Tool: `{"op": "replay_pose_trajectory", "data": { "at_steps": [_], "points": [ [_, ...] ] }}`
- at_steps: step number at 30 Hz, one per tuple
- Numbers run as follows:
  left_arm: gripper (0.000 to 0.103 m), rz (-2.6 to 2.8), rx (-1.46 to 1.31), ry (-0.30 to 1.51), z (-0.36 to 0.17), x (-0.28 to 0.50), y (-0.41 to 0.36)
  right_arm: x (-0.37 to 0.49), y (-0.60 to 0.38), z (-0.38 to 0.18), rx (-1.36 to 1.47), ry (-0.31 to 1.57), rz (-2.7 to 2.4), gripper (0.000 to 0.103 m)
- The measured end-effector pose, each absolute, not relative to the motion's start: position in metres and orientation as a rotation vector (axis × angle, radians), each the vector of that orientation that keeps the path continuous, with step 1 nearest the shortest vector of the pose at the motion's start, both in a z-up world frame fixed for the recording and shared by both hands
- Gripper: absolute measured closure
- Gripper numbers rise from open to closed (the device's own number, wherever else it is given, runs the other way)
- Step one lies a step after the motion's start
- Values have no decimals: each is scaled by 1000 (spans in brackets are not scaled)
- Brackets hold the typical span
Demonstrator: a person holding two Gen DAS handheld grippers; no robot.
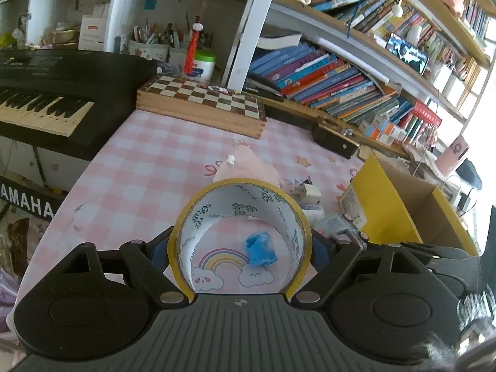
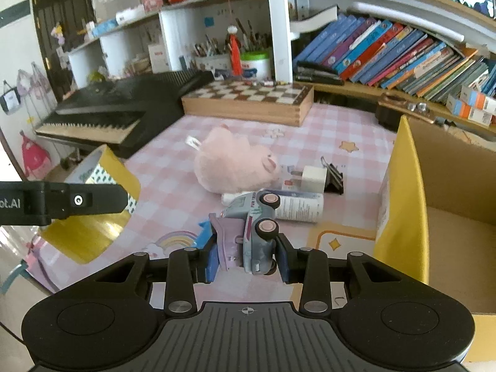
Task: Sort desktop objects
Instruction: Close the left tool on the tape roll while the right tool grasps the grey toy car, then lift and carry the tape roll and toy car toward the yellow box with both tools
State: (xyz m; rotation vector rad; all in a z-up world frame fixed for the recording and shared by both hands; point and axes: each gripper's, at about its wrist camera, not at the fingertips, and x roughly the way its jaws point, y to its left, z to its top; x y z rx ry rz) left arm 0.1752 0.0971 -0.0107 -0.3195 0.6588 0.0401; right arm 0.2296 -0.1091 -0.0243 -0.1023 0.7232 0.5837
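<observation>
The desk [image 2: 173,161], under a pink checked cloth, runs back to a keyboard [image 2: 102,114] at its far left edge and a chessboard [image 2: 248,99] along its far edge. A box [image 2: 403,192] with yellow walls stands open at the right edge, brown inside.

Near the middle of the desk a pink plush [image 2: 232,164] lies on its side, with a white tube [image 2: 297,206] just in front of it, and a white plug [image 2: 313,178] and a black clip [image 2: 334,178] to its right, towards the box.

The left gripper [image 1: 240,241] holds a tape roll [image 1: 238,198] up off the desk over the near left part, its fingers spread wide and pressed on the roll's outer sides. Through the roll's hole a crumpled blue scrap [image 1: 260,248] shows, lying on the cloth by a printed rainbow.

The right gripper [image 2: 248,254] has a small grey and lilac toy truck [image 2: 251,235] pinched between narrow fingers, tipped on its side with the wheels facing right. It hangs above the near part of the desk, just left of the box wall and in front of the tube
</observation>
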Motion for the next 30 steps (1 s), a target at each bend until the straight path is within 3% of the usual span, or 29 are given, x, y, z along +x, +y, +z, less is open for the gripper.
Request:
{"op": "replay_pose_trajectory", "data": {
  "at_steps": [12, 30],
  "points": [
    [20, -39, -324, 596, 12, 130, 86, 177, -130, 12, -34, 677, 562, 67],
    [20, -154, -319, 606, 5, 34, 59, 68, -160, 5, 21, 701, 456, 67]
  ]
}}
